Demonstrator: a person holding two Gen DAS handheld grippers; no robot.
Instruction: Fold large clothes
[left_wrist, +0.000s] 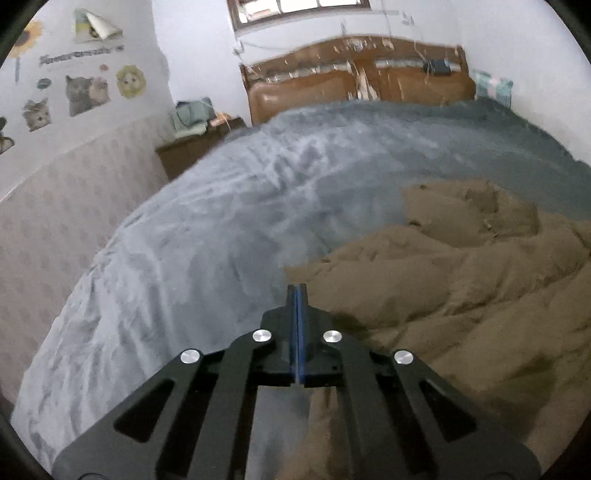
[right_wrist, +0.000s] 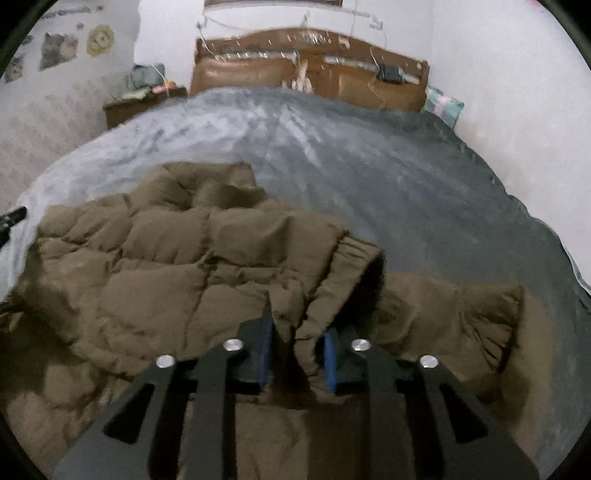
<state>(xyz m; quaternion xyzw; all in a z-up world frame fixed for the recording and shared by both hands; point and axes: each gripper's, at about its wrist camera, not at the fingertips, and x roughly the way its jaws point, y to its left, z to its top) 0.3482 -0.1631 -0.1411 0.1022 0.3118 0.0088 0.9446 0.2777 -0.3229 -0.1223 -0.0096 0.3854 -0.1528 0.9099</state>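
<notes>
A puffy brown quilted jacket (left_wrist: 461, 288) lies crumpled on the grey blanket of a bed (left_wrist: 221, 221). My left gripper (left_wrist: 297, 286) is shut, its blue pads pressed flat together, tips at the jacket's left edge; I see no fabric between them. In the right wrist view the jacket (right_wrist: 166, 258) spreads across the near half of the bed (right_wrist: 406, 177). My right gripper (right_wrist: 299, 326) is shut on a bunched fold of it by a gathered cuff (right_wrist: 354, 258), with cloth filling the gap between the blue pads (right_wrist: 264, 350).
A brown wooden headboard (left_wrist: 354, 77) stands at the far end, a pillow (left_wrist: 493, 86) to its right. A nightstand (left_wrist: 188, 147) piled with cloth sits far left against the stickered wall (left_wrist: 74, 92). A black part (right_wrist: 13, 218) pokes in at the left edge.
</notes>
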